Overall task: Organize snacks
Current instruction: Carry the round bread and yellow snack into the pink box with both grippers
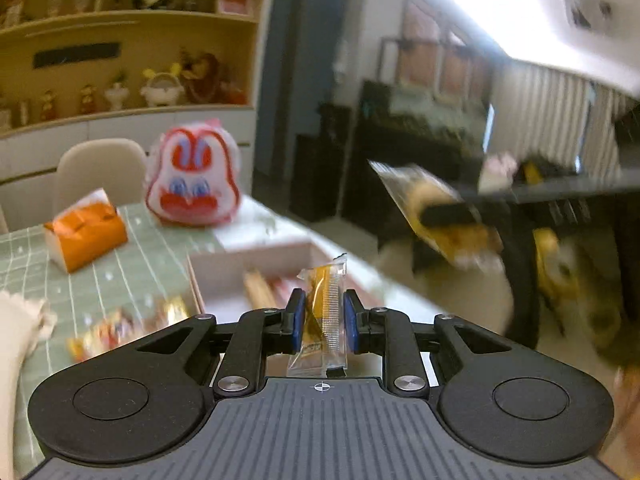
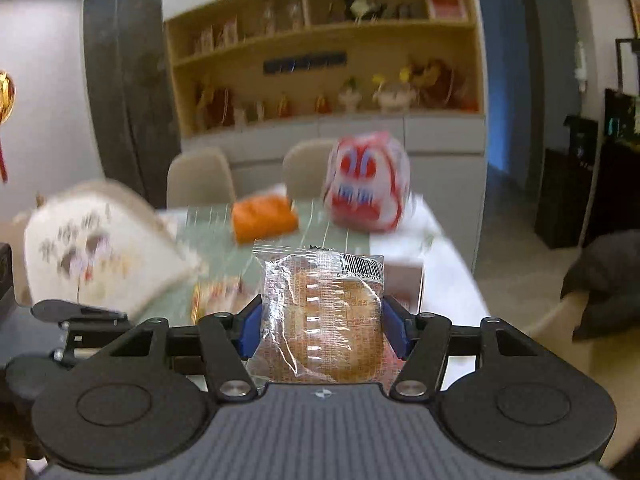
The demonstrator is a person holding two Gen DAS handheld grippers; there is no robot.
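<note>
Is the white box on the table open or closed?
Open. The white box has no lid on top, and blurred snacks show inside its walls in the left wrist view.

Cake wrapper (image 2: 322, 316), top right corner: barcode, digits partly readable, "…1988 01…". Other print on it too blurred.

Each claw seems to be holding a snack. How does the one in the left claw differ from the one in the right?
The left snack is a slim, narrow packet with yellow-orange contents; the right snack is a wide packet with a round brown cake inside. The left gripper has its jaws nearly together on its packet; the right gripper stands much wider around its own. The right snack shows a barcode; the left shows none. Both are in clear wrappers, pinched between blue pads.
</note>
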